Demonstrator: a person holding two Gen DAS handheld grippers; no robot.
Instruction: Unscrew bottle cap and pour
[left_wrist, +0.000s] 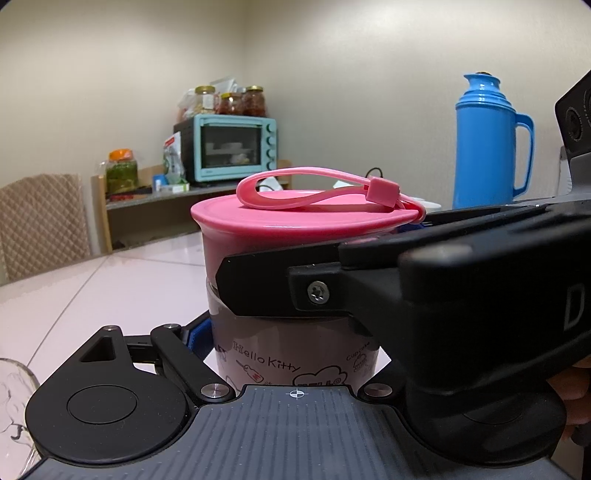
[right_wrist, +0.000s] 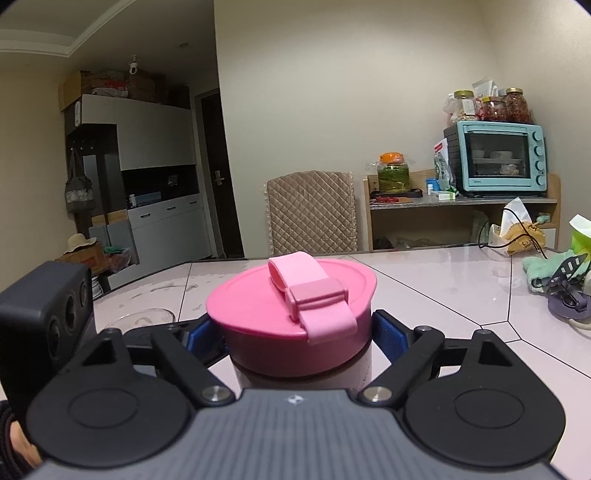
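A Hello Kitty bottle (left_wrist: 291, 354) with a pink screw cap (left_wrist: 295, 218) and a pink strap loop stands on the pale table. My left gripper (left_wrist: 291, 332) is shut on the bottle's body below the cap. My right gripper (right_wrist: 295, 332) is shut on the pink cap (right_wrist: 291, 314), its blue-padded fingers (right_wrist: 388, 334) pressing both sides. The right gripper's black finger (left_wrist: 280, 288) crosses the cap's lower edge in the left wrist view. A clear glass (left_wrist: 14, 406) shows at the lower left edge, and also past the cap in the right wrist view (right_wrist: 142, 319).
A blue thermos jug (left_wrist: 487, 144) stands behind right on the table (left_wrist: 110, 295). A green cloth (right_wrist: 546, 269), a small grey holder (right_wrist: 569, 295) and a tissue bag (right_wrist: 517, 229) lie at the table's far right. A quilted chair (right_wrist: 312, 212) and a shelf with a teal oven (right_wrist: 498, 158) stand behind.
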